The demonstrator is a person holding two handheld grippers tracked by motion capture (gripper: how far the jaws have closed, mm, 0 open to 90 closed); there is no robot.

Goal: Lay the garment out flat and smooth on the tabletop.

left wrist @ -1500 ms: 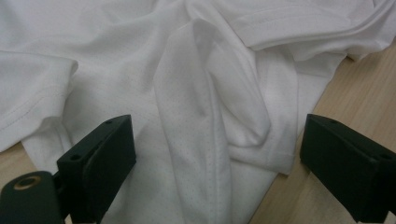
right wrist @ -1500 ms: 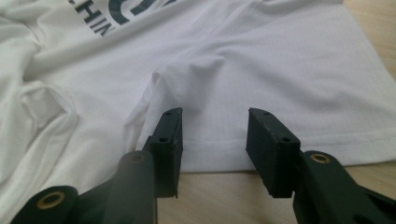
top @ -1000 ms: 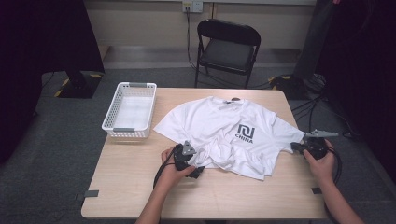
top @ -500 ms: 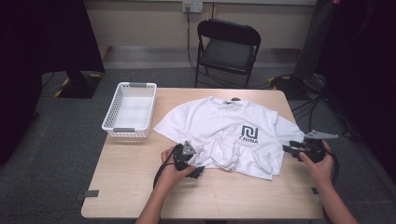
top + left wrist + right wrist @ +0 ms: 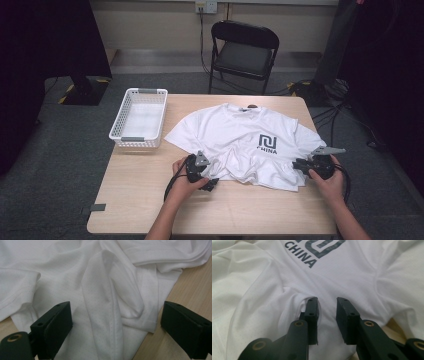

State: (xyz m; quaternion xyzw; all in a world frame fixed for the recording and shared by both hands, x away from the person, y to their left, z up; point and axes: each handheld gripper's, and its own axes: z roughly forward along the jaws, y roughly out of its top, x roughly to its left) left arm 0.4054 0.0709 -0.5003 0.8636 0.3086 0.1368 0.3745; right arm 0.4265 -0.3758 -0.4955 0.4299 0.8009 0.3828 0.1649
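A white T-shirt (image 5: 245,142) with a dark "CHINA" print (image 5: 299,255) lies face up and rumpled on the wooden table (image 5: 150,200). At the shirt's lower left corner, my left gripper (image 5: 209,172) rests on the table. Its jaws stand wide open around a raised fold of cloth (image 5: 105,290) without touching it. My right gripper (image 5: 300,165) is at the lower right hem, pointing left into the shirt. Its jaws (image 5: 327,307) have just been closing and still show a gap, with shirt cloth lying between them and a fold draped against the left jaw.
A white mesh basket (image 5: 140,117) stands on the table's left side, beside the shirt's sleeve. A black folding chair (image 5: 242,50) is behind the table's far edge. Cables run across the floor at the right. Bare wood runs along the near edge.
My right hand has slid left, in toward the shirt's lower right hem. The left hand and its gripper have stayed put.
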